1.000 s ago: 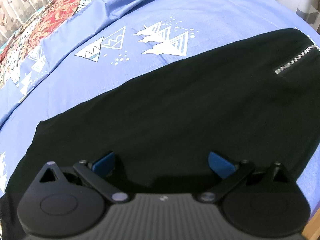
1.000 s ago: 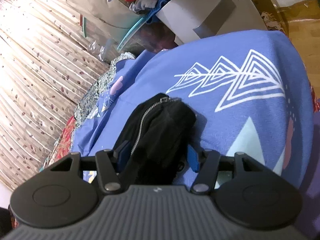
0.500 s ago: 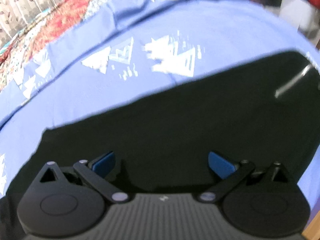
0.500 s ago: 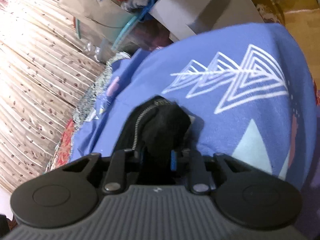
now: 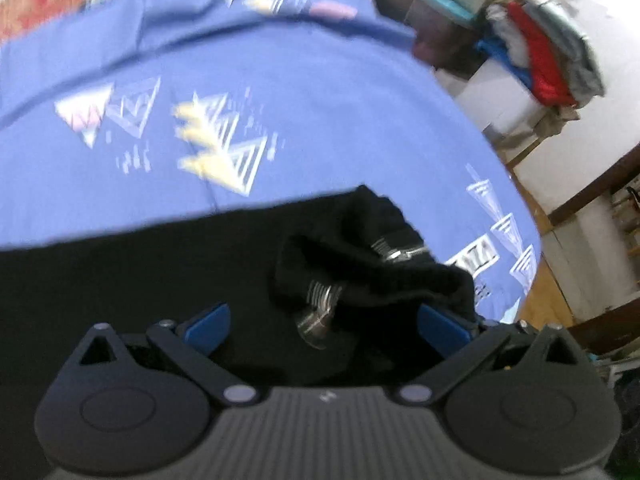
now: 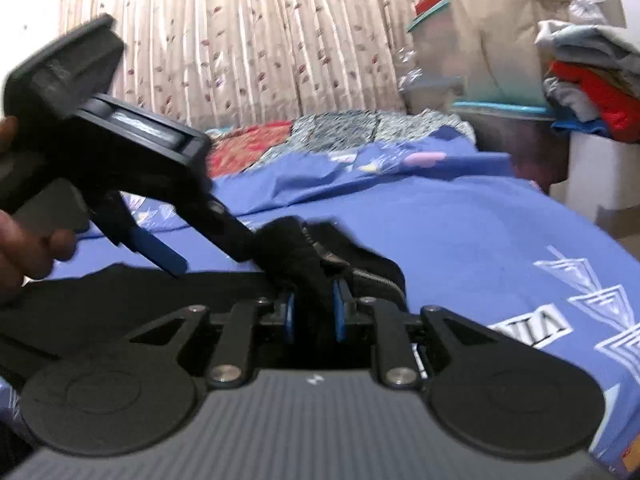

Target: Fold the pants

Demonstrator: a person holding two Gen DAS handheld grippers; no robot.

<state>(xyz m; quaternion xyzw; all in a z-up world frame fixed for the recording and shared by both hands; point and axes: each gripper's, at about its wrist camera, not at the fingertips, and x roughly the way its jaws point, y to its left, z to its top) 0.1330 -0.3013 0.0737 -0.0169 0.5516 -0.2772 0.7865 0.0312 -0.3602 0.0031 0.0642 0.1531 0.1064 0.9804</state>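
Note:
Black pants [image 5: 132, 272] lie spread on a blue bedsheet [image 5: 280, 88]. My right gripper [image 6: 313, 314] is shut on a bunched end of the pants [image 6: 304, 256] with a silver zipper [image 6: 378, 280], lifted off the sheet. My left gripper [image 5: 324, 320] is open, hovering just above the pants, with the lifted zipper end [image 5: 384, 268] between its blue fingertips [image 5: 208, 322]. The left gripper also shows in the right wrist view [image 6: 160, 254], held by a hand at the left, next to the pinched cloth.
The bedsheet has white triangle prints [image 5: 224, 148]. A patterned quilt [image 6: 256, 148] and curtains [image 6: 240, 40] lie behind. Stacked clothes [image 5: 540, 60] sit on a white box [image 5: 492, 92] beyond the bed's right edge. Wooden floor [image 5: 544, 300] shows past that edge.
My right gripper closed on the pants' zipper end, lifted it and swung it over toward the left gripper. My left gripper moved right along the pants and stayed open.

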